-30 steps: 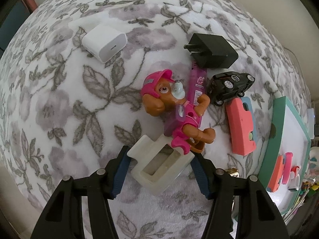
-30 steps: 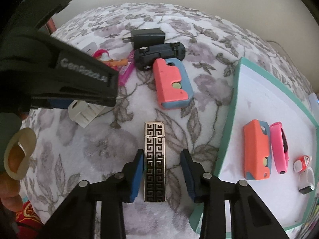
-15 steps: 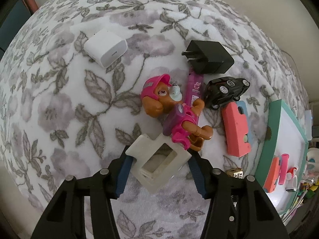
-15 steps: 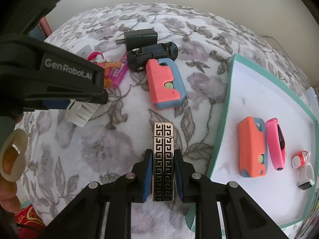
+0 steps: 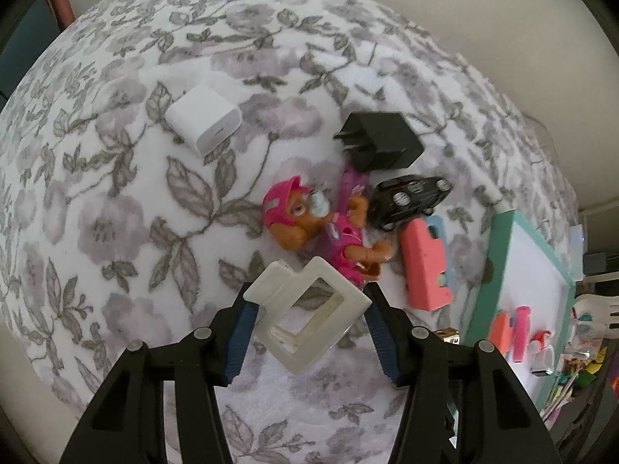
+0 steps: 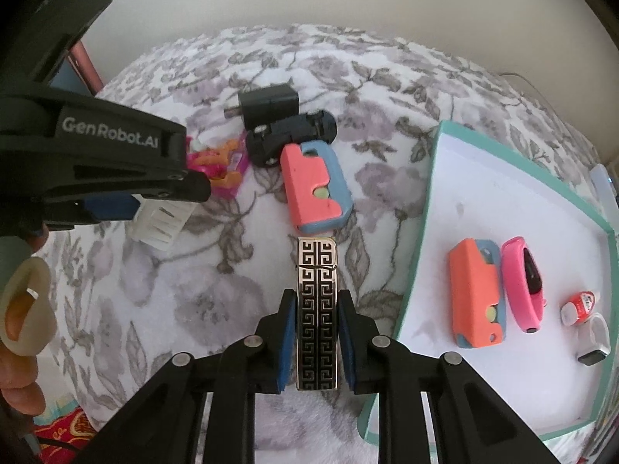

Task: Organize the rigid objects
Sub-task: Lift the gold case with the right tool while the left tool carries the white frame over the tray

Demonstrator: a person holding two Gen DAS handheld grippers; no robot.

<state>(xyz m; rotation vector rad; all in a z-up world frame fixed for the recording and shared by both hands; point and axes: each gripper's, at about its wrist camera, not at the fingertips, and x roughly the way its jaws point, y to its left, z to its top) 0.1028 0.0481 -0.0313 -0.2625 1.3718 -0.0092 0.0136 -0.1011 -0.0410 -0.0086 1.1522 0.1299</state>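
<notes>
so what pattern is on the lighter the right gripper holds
Black-and-silver Greek key lighter; right wrist view.

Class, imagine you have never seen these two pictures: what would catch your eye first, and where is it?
First, the two held things: the right gripper is shut on a slim lighter with a black-and-silver key pattern, and the left gripper clamps a cream square clip above the flowered blanket. Next, the bright pink toy pup lying mid-blanket, and the teal-rimmed tray at the right holding an orange case.
</notes>
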